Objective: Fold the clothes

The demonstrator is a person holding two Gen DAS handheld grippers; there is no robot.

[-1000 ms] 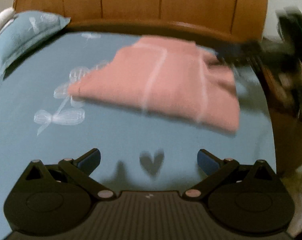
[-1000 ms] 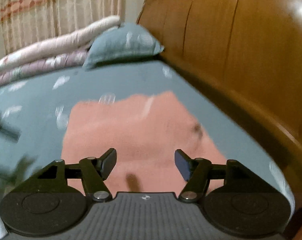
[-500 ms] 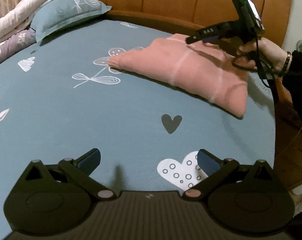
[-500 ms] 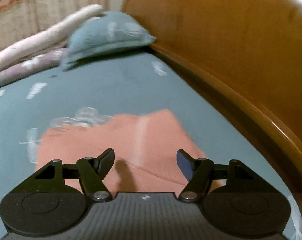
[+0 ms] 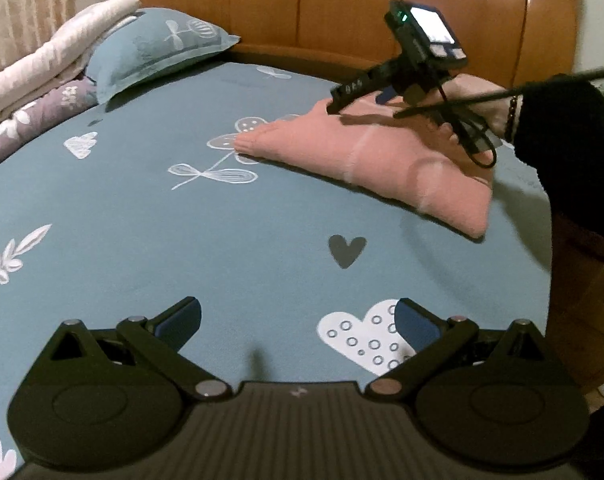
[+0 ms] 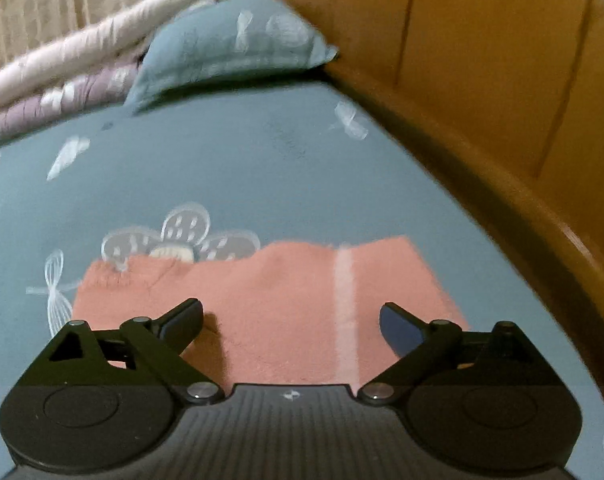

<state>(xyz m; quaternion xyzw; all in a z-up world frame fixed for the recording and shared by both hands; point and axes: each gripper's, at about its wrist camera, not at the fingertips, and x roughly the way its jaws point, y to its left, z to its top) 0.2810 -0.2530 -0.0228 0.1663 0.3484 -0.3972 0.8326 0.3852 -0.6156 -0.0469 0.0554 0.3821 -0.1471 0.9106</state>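
My right gripper (image 6: pixel 290 322) hangs directly over the folded salmon-pink cloth with pale stripes (image 6: pixel 286 300), its jaws just spread wide, nothing between them. The cloth's long axis runs crosswise to these fingers. My left gripper (image 5: pixel 298 326), released and empty, sits well back from the cloth, so the right is nearer.

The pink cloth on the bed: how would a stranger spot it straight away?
Start at the wooden headboard and come down onto the blue patterned sheet. Near the headboard lies the pink cloth, folded flat, with pale stripes. It is the only pink thing there; the pillow is blue.
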